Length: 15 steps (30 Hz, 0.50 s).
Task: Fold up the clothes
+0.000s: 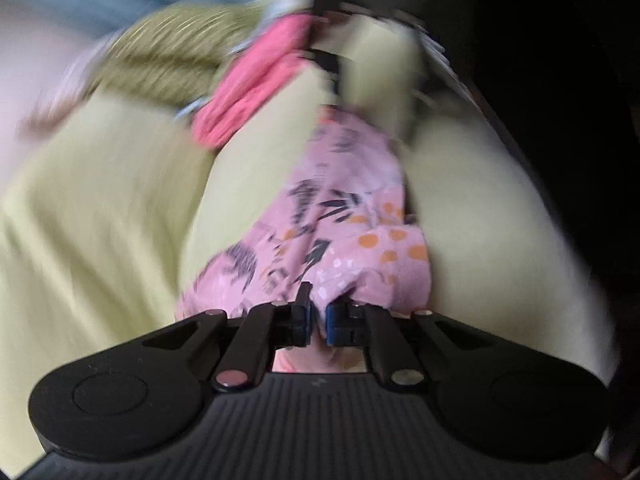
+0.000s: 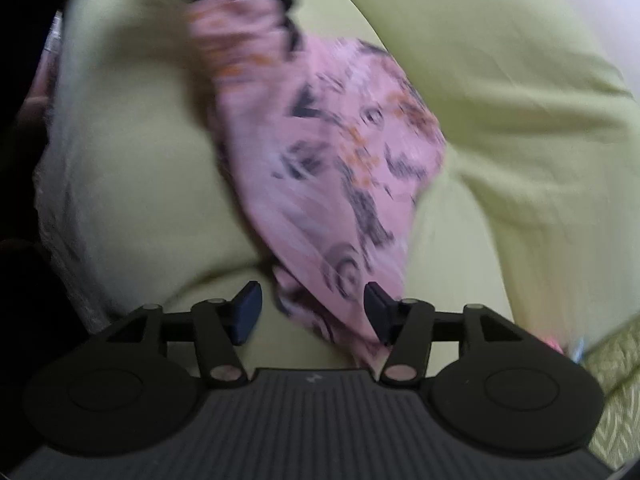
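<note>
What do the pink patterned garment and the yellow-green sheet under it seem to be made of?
Pink patterned garment: thin woven fabric, probably cotton, matte; it bunches into soft folds. Yellow-green sheet: plain matte cloth, likely cotton, with broad creases. Blur hides the weave.

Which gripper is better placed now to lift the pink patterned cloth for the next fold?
Left. The left gripper is already shut on the pink patterned cloth. The right gripper stands open; the cloth's corner lies between its fingers, unpinched.
</note>
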Available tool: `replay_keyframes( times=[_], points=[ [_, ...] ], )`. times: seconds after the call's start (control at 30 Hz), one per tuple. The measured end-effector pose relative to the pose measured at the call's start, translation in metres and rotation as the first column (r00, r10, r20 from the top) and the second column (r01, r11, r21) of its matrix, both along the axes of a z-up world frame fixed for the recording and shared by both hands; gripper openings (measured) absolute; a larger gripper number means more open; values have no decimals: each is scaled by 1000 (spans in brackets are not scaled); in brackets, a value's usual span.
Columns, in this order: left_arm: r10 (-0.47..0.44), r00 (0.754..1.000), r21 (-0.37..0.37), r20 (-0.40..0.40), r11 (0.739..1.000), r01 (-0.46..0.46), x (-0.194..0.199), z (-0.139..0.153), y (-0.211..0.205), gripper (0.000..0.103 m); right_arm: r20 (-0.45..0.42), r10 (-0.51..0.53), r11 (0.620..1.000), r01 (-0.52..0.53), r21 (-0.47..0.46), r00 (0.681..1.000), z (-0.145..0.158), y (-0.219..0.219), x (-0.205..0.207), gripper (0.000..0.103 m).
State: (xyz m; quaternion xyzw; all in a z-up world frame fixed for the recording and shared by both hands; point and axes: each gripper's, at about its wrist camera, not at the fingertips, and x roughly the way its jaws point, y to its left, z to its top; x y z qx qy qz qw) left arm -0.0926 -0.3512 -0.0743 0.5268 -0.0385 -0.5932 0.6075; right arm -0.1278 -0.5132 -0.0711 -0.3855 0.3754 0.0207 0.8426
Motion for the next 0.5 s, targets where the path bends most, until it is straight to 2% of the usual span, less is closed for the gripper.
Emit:
replay_keyframes(
  times=[0.07, 0.13, 0.27, 0.33, 0.37, 0.4, 0.43, 0.5],
  points=[
    [60, 988, -23, -145, 998, -64, 16, 21, 3, 5, 14, 44, 999, -44, -8, 999, -1, 7, 5, 53],
    [112, 957, -35, -268, 991, -125, 35, 35, 4, 5, 19, 80, 994, -78, -71, 997, -10, 13, 12, 53],
    [175, 887, -41, -427, 976, -212, 64, 54, 2, 5, 40, 111, 981, -103, -162, 993, -26, 13, 25, 53],
    [196, 861, -46, -470, 968, -245, 76, 60, 0, 5, 36, 94, 981, -86, -177, 995, -32, 8, 32, 41],
    [200, 857, -48, -475, 966, -252, 80, 62, 0, 5, 30, 79, 981, -73, -178, 996, -33, 5, 35, 37],
    [206, 854, -49, -478, 965, -259, 85, 64, -1, 5, 27, 73, 982, -67, -179, 997, -33, 3, 37, 26],
    [211, 853, -49, -477, 963, -266, 88, 65, -2, 5, 26, 65, 982, -59, -181, 998, -31, 2, 38, 10],
    [217, 846, -49, -486, 960, -275, 92, 68, -1, 5, 34, 37, 990, -32, -136, 999, -20, -1, 39, 6]
  ],
)
